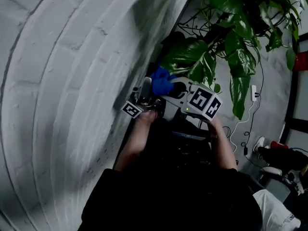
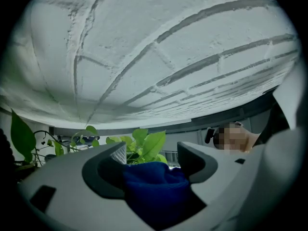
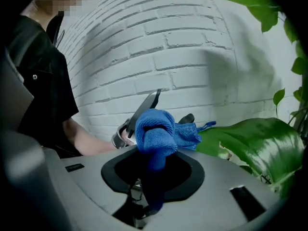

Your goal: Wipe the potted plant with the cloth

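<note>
Lengthwise, the cloth juts from the right gripper's closed fingers between the left gripper's open fingers.

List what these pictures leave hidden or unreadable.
- Pot: absent from every view; the head view shows only leaves, cut by its top edge.
- Left tongs: pad contact unreadable in the left gripper view; dark cloth bunched between them.
- Right tongs: tips covered by the cloth in the right gripper view.
</note>
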